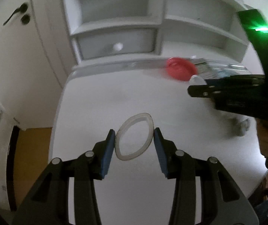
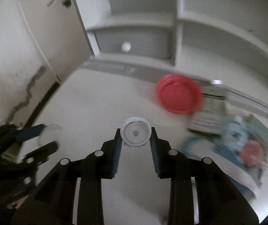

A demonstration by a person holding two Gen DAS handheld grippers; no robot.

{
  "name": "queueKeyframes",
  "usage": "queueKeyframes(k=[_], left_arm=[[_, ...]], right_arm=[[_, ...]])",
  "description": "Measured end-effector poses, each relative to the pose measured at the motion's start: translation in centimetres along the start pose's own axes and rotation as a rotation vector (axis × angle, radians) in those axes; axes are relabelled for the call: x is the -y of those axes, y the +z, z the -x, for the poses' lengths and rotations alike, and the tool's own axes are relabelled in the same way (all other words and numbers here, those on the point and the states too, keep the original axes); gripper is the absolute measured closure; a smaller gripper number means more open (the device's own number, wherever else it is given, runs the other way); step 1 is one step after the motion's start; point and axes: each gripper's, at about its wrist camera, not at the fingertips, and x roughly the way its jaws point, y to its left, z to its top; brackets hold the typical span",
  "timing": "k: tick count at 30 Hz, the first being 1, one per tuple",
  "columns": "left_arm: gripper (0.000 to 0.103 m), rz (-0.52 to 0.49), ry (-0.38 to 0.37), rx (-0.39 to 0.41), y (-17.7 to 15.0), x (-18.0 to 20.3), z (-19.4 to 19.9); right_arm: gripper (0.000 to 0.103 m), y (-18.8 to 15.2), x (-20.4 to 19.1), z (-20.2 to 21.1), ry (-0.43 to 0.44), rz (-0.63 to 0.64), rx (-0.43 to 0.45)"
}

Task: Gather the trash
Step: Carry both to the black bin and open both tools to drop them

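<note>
Both claws grip: left claw (image 1: 134, 136) squeezes a clear ring (image 1: 135, 136), right claw (image 2: 135, 134) a white cap (image 2: 135, 134).

- A white table (image 1: 100, 97) fills the middle of both views, in dim light
- Behind it stands a white shelf unit (image 1: 199, 30) with open compartments and a small drawer (image 1: 115, 42) with a round white knob (image 1: 117, 46)
- To the left, a white door (image 1: 12, 60) with a dark handle (image 1: 14, 15)
- A cracked white wall (image 2: 12, 78) lies beside it
</note>
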Motion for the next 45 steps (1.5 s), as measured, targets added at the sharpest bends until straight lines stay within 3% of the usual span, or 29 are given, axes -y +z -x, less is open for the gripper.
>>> queueKeyframes(k=[6,12,14,18,22,25,27,31,36,40,45], left_arm=[[0.061,-0.119,-0.130,0.051,2.3,10.0,1.0],[0.061,-0.320,-0.364,0.065,2.6,26.9,1.7],[0.061,-0.385,-0.452,0.051,1.9,32.5,1.7],[0.061,-0.513,-0.620,0.010,-0.9,43.5,2.2],[0.061,-0.658,-0.786,-0.068,-5.9,54.8,2.2],[0.061,-0.768,-0.863,-0.128,-10.6,62.4,1.1],[0.061,-0.844,-0.858,-0.149,-14.1,67.1,-0.2],[0.061,-0.923,-0.877,-0.222,-19.4,72.9,-3.4],[0.061,-0.987,-0.848,-0.328,-24.6,76.4,-7.6],[0.061,-1.020,-0.813,-0.380,-27.2,78.1,-9.9],[0.061,-1.036,-0.793,-0.400,-28.0,78.5,-10.8]], right_arm=[[0.074,-7.1,8.3,9.8,-0.070,-0.143,0.125],[0.074,-19.1,20.8,19.1,-0.253,-0.459,0.205],[0.074,-25.0,24.5,22.5,-0.348,-0.573,0.218],[0.074,-35.4,29.7,28.1,-0.515,-0.769,0.225],[0.074,-47.8,33.2,32.8,-0.669,-0.994,0.208],[0.074,-54.9,34.7,34.1,-0.716,-1.126,0.184],[0.074,-59.2,35.5,34.2,-0.731,-1.210,0.163],[0.074,-66.6,36.9,32.4,-0.688,-1.344,0.122],[0.074,-72.7,38.7,29.3,-0.617,-1.438,0.060],[0.074,-74.4,39.8,27.2,-0.575,-1.464,0.035],[0.074,-74.6,40.5,26.3,-0.548,-1.467,0.035]])
